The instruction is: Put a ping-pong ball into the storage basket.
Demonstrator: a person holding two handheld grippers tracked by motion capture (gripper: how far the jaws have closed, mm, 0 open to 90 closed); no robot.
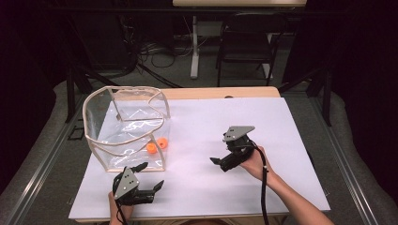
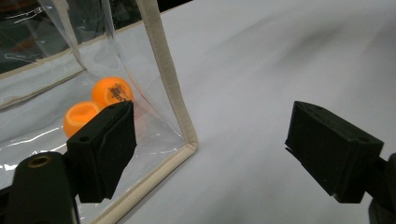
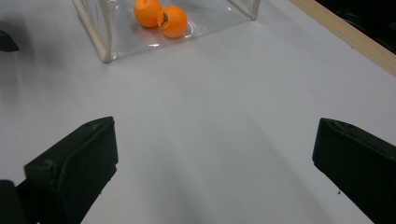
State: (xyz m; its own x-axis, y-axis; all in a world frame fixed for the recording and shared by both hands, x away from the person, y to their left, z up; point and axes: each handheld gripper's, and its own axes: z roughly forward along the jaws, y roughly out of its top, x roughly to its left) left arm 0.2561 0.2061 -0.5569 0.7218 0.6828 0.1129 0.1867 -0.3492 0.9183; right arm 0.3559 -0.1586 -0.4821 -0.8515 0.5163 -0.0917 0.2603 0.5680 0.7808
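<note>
Two orange balls (image 1: 156, 146) are sitting touching each other inside the clear bag (image 1: 126, 126), down at its near right bottom corner, probably because the soft floor sags there. One ball is dented on top, the other is showing black print in the right gripper view. The bag is standing upright with its mouth gaping open at the top, its beige trim (image 2: 164, 70) holding the shape, on the left part of the white table (image 1: 263, 140). The left claw (image 1: 149, 178) is hovering just beside the bag's front corner, jaws spread wide and gripping nothing; in its own view one jaw is lining up with the bag wall and the other is over bare table, so it looks set to steady or pinch that corner edge. The right claw (image 1: 215, 161) is hanging well apart to the right, pointing toward the bag, jaws also wide and empty, likely waiting its turn. A chair (image 1: 246, 42) is standing beyond the table.
</note>
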